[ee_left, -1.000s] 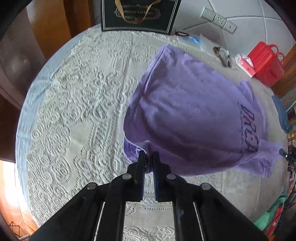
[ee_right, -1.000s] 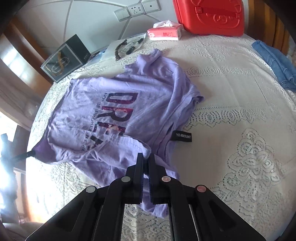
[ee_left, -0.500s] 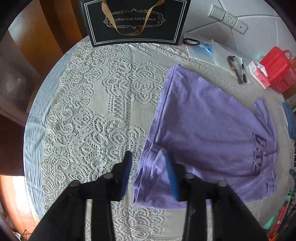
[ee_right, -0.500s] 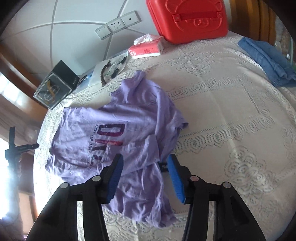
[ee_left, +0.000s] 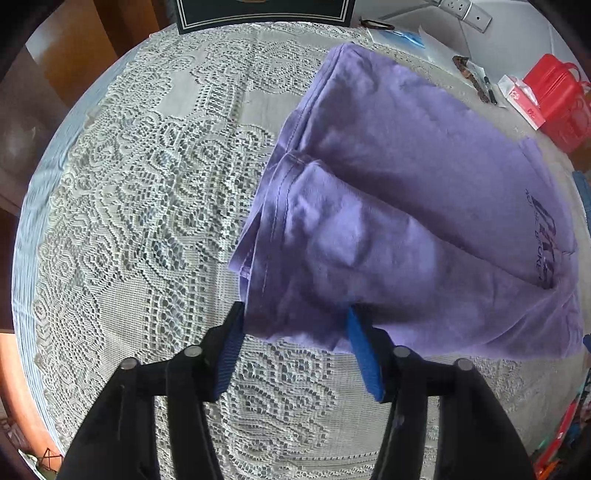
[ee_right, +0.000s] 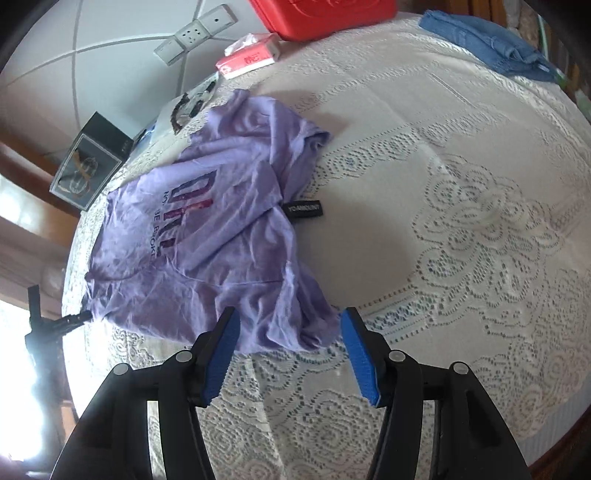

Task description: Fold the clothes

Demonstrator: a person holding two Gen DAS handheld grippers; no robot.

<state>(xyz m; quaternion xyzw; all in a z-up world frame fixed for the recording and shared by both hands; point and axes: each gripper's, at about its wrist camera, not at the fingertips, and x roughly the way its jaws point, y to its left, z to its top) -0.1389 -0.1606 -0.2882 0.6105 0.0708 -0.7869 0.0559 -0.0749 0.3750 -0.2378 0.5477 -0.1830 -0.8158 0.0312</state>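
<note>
Purple T-shirt [ee_left: 406, 192] lies on the lace tablecloth [ee_left: 147, 206], partly folded, and I see it from both wrists. Through the left camera its hemmed edge runs along the side toward me, stitching visible, with a second layer turned over on top and forming a soft, rounded fold. Dark printed lettering shows at the far right end of the cloth. My left gripper [ee_left: 295, 350] is spread wide, grasping nothing, its blue pads [ee_left: 364, 362] sitting at the near edge of the shirt; whether they touch the fabric I cannot tell.

Through the right camera the T-shirt [ee_right: 207, 236] looks wrinkled and bunched, the large print facing up, a small black label [ee_right: 303, 210] sticking out at its right side. One sleeve points toward the wall. My right gripper [ee_right: 290, 354] is likewise released, fingers wide apart, with a crumpled corner of the shirt lying just ahead between them.

Beyond the shirt I see a red case [ee_right: 321, 14], a tissue pack [ee_right: 249, 55] and folded blue jeans [ee_right: 487, 40].
</note>
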